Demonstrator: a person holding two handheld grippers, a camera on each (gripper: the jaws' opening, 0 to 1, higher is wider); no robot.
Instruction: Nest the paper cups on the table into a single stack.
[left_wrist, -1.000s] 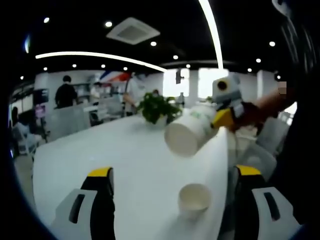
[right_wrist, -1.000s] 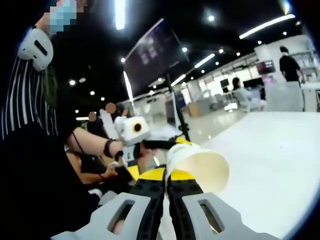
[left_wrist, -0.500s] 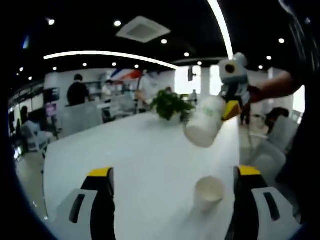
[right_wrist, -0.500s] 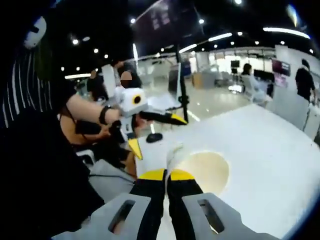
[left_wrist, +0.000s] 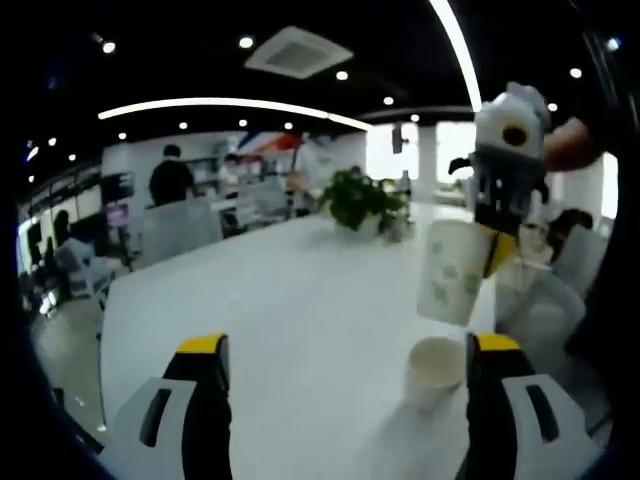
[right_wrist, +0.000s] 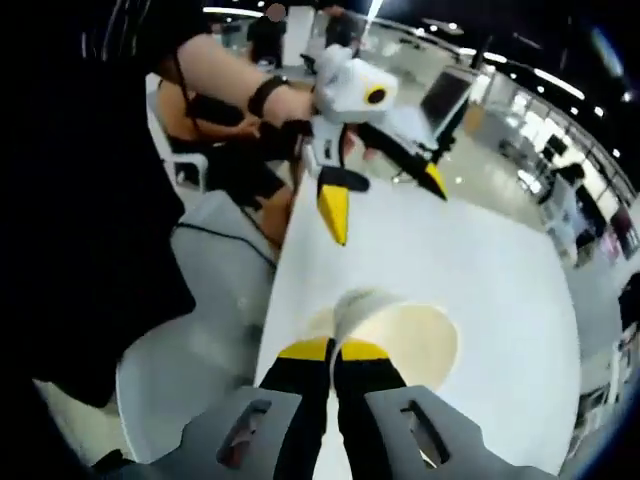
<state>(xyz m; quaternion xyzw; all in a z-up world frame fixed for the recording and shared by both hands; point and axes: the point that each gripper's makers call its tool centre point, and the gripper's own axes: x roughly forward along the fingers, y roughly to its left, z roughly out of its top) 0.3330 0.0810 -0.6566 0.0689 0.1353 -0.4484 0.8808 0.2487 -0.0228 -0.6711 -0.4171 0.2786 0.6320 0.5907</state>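
The left gripper (left_wrist: 345, 360) hovers with its yellow-tipped jaws spread wide and empty over a long white table (left_wrist: 260, 310), framing a paper cup (left_wrist: 436, 372) that stands upright and open-mouthed near the table's right edge. Just above that cup, the right gripper (left_wrist: 497, 245) pinches the rim of a second paper cup (left_wrist: 453, 271), printed with pale green marks, holding it upright in the air. A potted plant (left_wrist: 360, 200) sits farther down the table, and beyond it people stand among desks in a bright office.
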